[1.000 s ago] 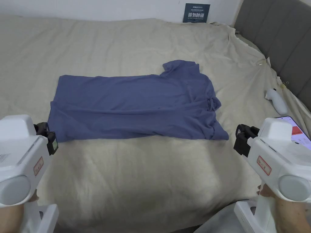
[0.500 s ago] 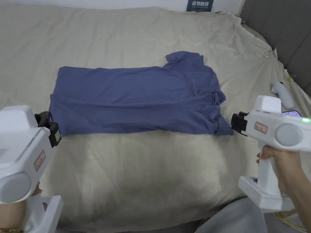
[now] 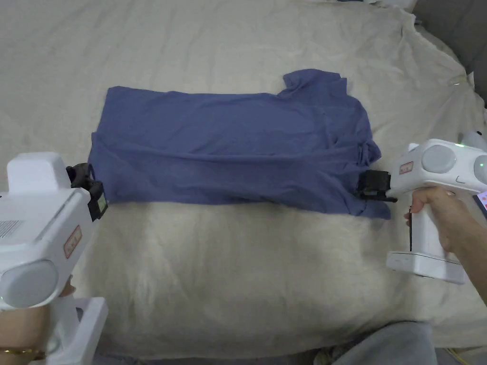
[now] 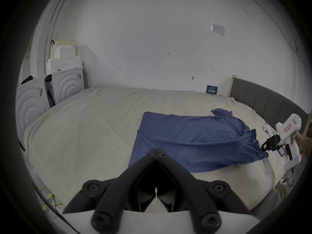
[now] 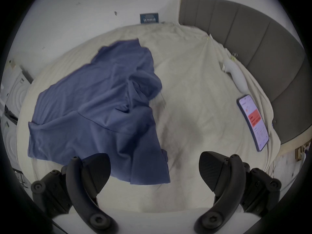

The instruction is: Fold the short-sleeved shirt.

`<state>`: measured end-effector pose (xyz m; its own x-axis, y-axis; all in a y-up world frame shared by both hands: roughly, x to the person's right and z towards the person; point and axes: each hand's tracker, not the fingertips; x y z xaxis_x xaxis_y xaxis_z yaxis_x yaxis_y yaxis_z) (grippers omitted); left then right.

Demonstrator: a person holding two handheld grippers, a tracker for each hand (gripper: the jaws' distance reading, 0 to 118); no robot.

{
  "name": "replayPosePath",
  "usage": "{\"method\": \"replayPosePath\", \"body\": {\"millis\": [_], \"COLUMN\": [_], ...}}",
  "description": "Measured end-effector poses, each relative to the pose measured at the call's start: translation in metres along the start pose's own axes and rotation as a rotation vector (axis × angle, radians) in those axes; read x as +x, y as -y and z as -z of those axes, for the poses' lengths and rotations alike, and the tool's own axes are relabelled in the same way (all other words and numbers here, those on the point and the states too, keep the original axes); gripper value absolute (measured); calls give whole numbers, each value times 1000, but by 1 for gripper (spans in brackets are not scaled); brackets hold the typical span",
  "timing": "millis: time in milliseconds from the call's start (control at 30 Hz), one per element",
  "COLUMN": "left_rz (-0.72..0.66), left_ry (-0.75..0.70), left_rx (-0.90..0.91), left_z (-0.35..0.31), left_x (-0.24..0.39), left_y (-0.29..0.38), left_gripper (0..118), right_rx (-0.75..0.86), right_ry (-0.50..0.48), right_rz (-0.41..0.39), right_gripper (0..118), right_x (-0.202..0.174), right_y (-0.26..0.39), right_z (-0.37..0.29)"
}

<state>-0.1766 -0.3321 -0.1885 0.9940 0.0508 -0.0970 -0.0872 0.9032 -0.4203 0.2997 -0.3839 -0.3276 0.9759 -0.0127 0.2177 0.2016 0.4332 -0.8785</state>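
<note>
A blue shirt (image 3: 233, 147) lies spread on a bed (image 3: 238, 285) covered with a wrinkled beige sheet, its long side running from one claw to the other. The left claw (image 4: 156, 150) sits just off the shirt's hem corner, its jaws pressed together on nothing. The right claw (image 5: 154, 168) hangs at the opposite end, jaws wide apart, with the shirt's near corner and bunched sleeve lying between and ahead of them; in the head view its tip (image 3: 373, 186) is over that corner (whether it touches the cloth cannot be told).

To the right of the right claw a phone (image 5: 253, 122) with a lit screen lies on the sheet, and beyond it a white handheld controller (image 5: 236, 77) rests near a grey padded headboard (image 5: 253, 43). Ahead of both claws, past the shirt, a white wall (image 4: 152, 43) rises behind the bed, with a small dark sign (image 5: 149, 18) at its foot. Far to the left of the left claw stand two white machines (image 4: 50, 92) with stacked white foam blocks (image 4: 64, 58) on top.
</note>
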Motion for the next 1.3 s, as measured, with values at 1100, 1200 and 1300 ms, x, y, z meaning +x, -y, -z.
{"method": "replayPosePath", "body": {"millis": [1100, 1200, 1300], "left_rz": [-184, -121, -139], "left_ry": [-124, -109, -99], "left_rx": [-701, -712, -705], "left_z": [176, 175, 166], "left_x": [-42, -43, -55], "left_y": [-3, -7, -23], "left_gripper": [0, 0, 0], "right_rx": [6, 0, -7], "right_ry": [-51, -43, -52], "right_rz": [10, 4, -3], "right_gripper": [2, 2, 2], "right_x": [10, 11, 17], "right_y": [4, 2, -3], "right_z": [12, 14, 5]}}
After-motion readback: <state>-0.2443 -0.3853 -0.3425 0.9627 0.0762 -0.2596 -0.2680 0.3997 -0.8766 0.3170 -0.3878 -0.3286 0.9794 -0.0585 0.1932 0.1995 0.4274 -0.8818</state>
